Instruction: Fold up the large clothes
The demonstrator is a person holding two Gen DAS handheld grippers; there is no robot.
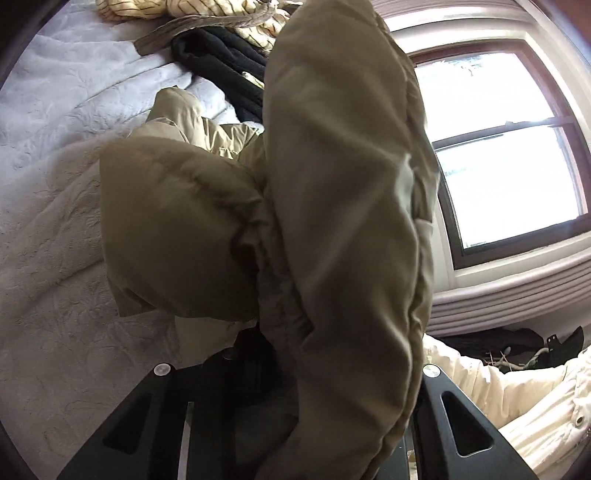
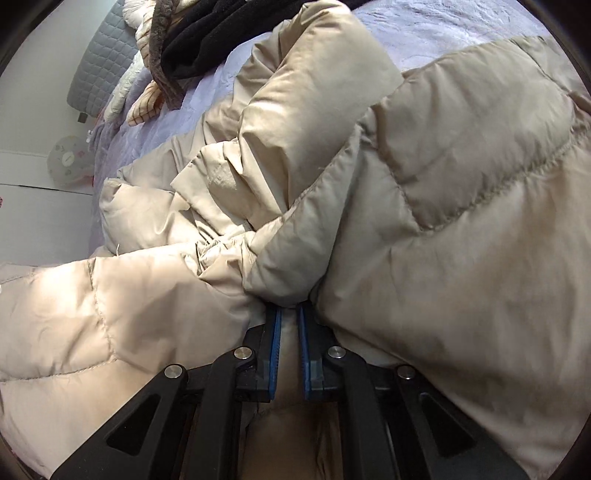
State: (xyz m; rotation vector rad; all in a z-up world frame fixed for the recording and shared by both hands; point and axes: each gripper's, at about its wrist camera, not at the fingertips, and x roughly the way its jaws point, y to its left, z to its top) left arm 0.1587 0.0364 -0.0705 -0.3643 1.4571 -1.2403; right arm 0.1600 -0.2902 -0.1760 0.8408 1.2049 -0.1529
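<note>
A large beige quilted puffer jacket (image 2: 424, 192) lies bunched on a bed with a pale lilac cover (image 2: 443, 33). My right gripper (image 2: 290, 314) is shut on a fold of the jacket, its blue pads (image 2: 276, 354) close together with fabric between them. In the left wrist view the same jacket (image 1: 340, 206) hangs lifted in front of the camera and drapes over my left gripper (image 1: 291, 354). Its fingertips are hidden under the fabric, which runs down between the black finger arms (image 1: 454, 417).
A black garment (image 1: 221, 70), a striped cream cloth (image 1: 236, 14) and a grey-brown knit lie at the far side of the bed (image 1: 55, 110). A window (image 1: 506, 155) is at the right. A grey quilted headboard (image 2: 103, 62) stands by the wall.
</note>
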